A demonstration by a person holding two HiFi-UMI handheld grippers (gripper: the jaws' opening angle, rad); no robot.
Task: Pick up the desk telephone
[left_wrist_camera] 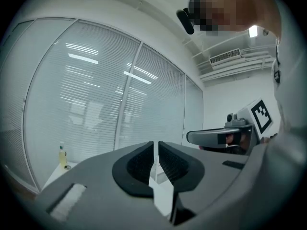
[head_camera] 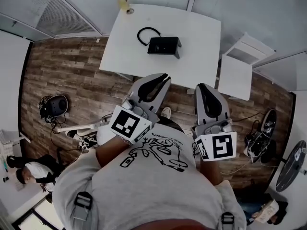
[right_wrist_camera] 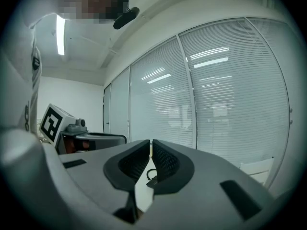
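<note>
Plainly, square markers (head_camera: 128,123) label left gripper (head_camera: 166,76) and right gripper (head_camera: 201,86).

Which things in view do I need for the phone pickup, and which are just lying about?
For the job:
desk telephone with its cord
white table under it
left gripper and right gripper, both shut, empty

Lying about:
bottle at the table's far corner
white chair
shoes on the floor
</note>
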